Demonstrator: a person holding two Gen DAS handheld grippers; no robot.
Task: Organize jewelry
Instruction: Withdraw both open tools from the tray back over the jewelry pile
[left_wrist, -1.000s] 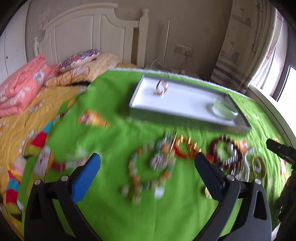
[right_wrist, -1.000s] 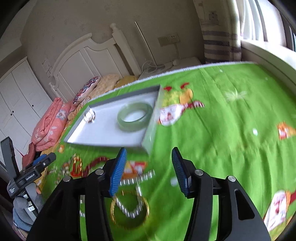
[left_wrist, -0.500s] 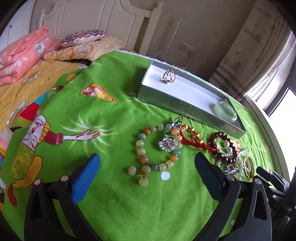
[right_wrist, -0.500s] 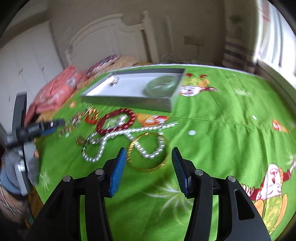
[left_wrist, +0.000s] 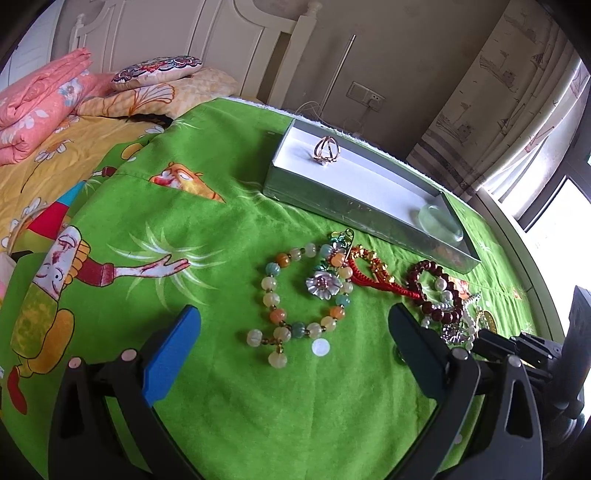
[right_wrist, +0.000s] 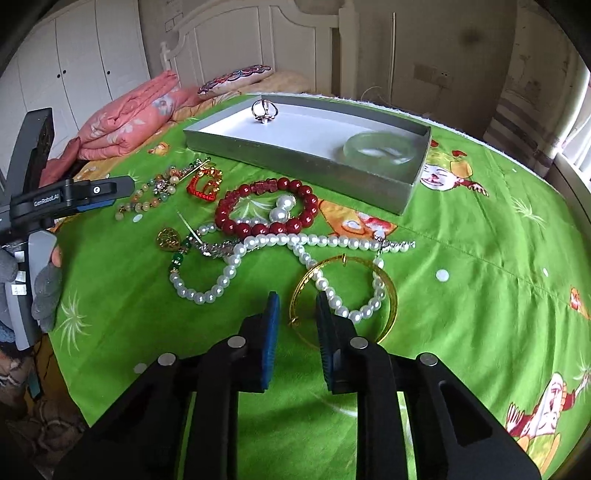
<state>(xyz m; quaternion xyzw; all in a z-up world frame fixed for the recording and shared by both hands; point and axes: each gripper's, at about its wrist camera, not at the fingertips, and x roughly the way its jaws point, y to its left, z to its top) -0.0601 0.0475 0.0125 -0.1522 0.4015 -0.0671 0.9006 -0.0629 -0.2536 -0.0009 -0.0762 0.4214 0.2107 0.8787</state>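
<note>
Now we keep our left gripper (left_wrist: 291, 328) spread wide over the pastel bead bracelet (left_wrist: 304, 291); our right gripper (right_wrist: 297, 314) is closing around the gold bangle (right_wrist: 345, 299) rim, so we must exclude the draped pearl necklace (right_wrist: 280, 242) before lifting toward the tray (right_wrist: 295, 162).

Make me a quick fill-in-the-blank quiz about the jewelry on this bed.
1. The pale green bangle lies inside the grey ____.
2. The gold bangle lies partly over the ____ necklace.
3. The bedspread under the jewelry is ____.
4. The dark red bead bracelet encircles two large ____.

Answers: tray; pearl; green; pearls
</note>
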